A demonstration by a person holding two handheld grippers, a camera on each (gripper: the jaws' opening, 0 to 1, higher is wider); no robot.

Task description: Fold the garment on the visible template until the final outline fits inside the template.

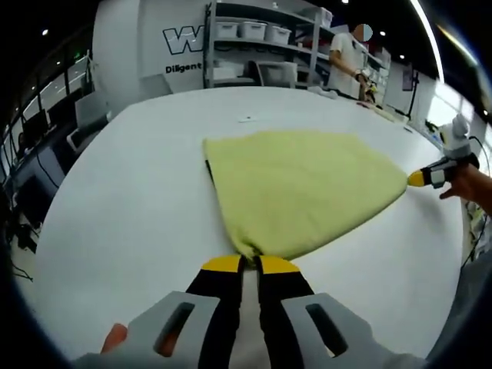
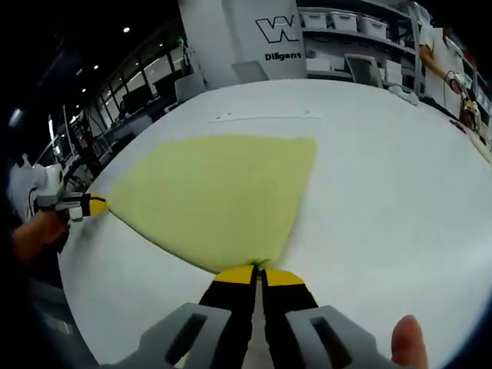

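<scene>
Two grippers pinch opposite corners of the yellow-green garment (image 1: 296,188), which lies spread flat on the white table (image 1: 138,192) between them. The left gripper (image 1: 250,265) has its jaws closed on the near corner, cloth fanning away ahead. The right gripper (image 2: 260,273) likewise clamps its corner; a dark strip, perhaps the template, edges the cloth.

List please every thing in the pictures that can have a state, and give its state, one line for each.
Yellow garment: spread flat on the table, pulled taut between two pinched corners.
Left gripper: shut on a garment corner.
Right gripper: shut on another garment corner.
White table: bears the garment.
Dark template line: shows along one garment edge, mostly covered.
Shelf bins: standing on the rack behind.
</scene>
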